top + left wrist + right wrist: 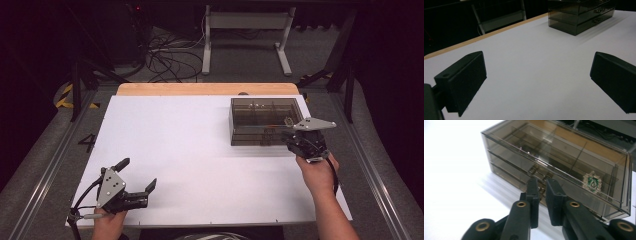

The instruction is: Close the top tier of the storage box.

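The smoked transparent drawer box (265,120) stands on the white table (190,150), in the far right part of it, near the wooden edge strip (207,89) at the back. It has three flat drawers stacked one above another, each with a small metal handle (533,171) in the middle of the front. Inside, behind the clear walls, lies a green and silver badge (593,181), toward the right end of the box as the right gripper view shows it.

The right tongs (541,192) are directly in front of the box, with the tips just at the handles of the drawer fronts. The jaws stand narrow, with only a small gap between them, and nothing is held in this gap; whether a tip touches a handle I cannot tell. In the high view the right tongs (292,137) are at the near right corner of the box, held by the right hand (317,172).

The left tongs (137,180) are well apart from the box, low over the near left part of the table. Their jaws are wide and empty, above bare white surface.
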